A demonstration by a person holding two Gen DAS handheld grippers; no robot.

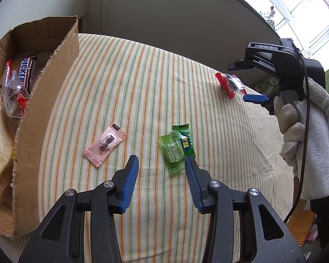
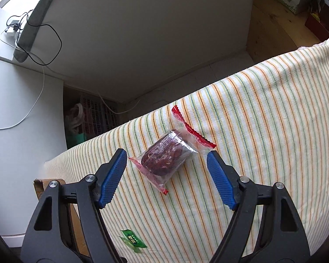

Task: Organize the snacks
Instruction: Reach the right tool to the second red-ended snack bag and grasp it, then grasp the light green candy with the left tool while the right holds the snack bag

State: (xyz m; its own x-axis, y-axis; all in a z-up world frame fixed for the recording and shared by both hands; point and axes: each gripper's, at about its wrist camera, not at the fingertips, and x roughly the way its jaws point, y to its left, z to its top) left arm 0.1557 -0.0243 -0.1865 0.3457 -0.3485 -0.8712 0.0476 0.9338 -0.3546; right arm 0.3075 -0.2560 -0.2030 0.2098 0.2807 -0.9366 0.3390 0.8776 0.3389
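On the striped tablecloth (image 1: 142, 83) lie a pink candy (image 1: 104, 144), two overlapping green candies (image 1: 177, 148) and a red-edged clear packet of dark snack (image 1: 230, 84). My left gripper (image 1: 162, 164) is open and empty, just short of the green candies. My right gripper (image 2: 166, 155) is open, its jaws standing either side of the red packet (image 2: 168, 155), not touching it. It also shows in the left wrist view (image 1: 254, 97), held by a gloved hand. The green candies (image 2: 132, 242) show low in the right wrist view.
A cardboard box (image 1: 46, 100) stands at the left and holds a Snickers bar (image 1: 27, 72), a red packet (image 1: 14, 94) and other snacks. The table's far edge runs just behind the red packet. A wooden shelf (image 2: 272, 28) and cables (image 2: 48, 43) lie beyond.
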